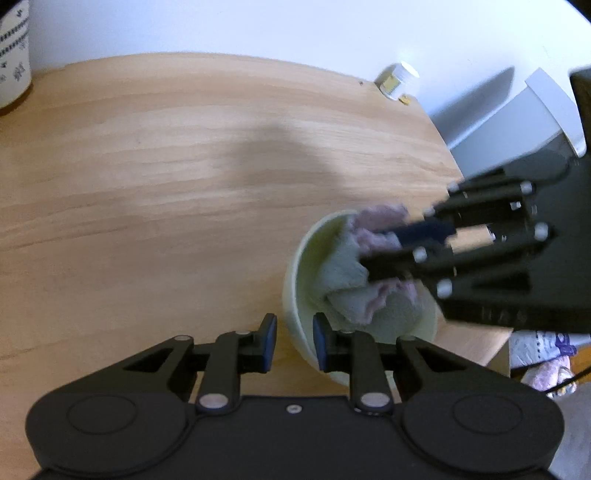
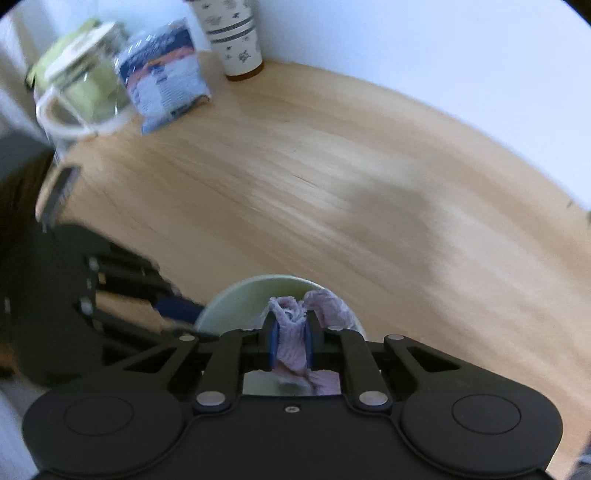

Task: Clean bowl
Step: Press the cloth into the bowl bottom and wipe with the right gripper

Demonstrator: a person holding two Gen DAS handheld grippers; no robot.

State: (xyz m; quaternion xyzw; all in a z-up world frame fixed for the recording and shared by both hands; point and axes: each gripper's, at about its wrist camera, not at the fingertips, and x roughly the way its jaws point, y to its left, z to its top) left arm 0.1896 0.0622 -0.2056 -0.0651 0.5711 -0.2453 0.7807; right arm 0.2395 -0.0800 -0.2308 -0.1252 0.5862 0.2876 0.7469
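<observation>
The bowl at lower right of the left wrist view is pale green. The cloth inside it mixes muted green with lilac-pink. Both grippers, left gripper and right gripper, are black with blue pads and silver pivot pins. The tabletop is light wood with a streaked grain. At upper left of the right wrist view, a paper cup is cream with dark printed bands, beside a blue-and-white packet with an orange patch.
</observation>
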